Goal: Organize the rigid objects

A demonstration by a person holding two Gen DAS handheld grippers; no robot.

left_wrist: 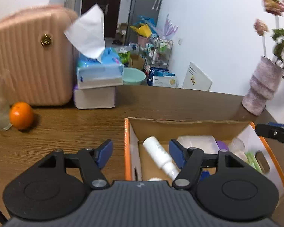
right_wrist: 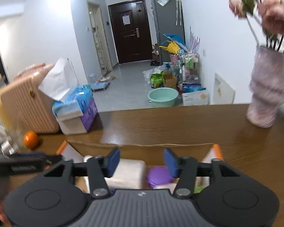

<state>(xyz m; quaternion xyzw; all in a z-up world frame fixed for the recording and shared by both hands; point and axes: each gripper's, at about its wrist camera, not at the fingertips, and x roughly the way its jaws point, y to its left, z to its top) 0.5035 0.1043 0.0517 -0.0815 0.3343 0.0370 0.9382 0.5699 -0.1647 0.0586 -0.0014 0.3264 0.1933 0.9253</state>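
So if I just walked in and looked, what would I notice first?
Probably the bright orange sitting on the wooden table, in front of the big pink suitcase. Then the cardboard box with orange edges, with a white bottle lying in it and something purple. Both grippers, left and right, hover open over that box.

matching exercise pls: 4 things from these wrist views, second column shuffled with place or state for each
Things:
1. white bottle
2. orange
3. vase
4. left gripper

Places/states:
A. on the bare table, left of the cardboard box
B. at the table's far right edge, holding flowers
C. lying tilted inside the box
D. jaws open, nothing between them

Pairs: 1-C, 2-A, 3-B, 4-D
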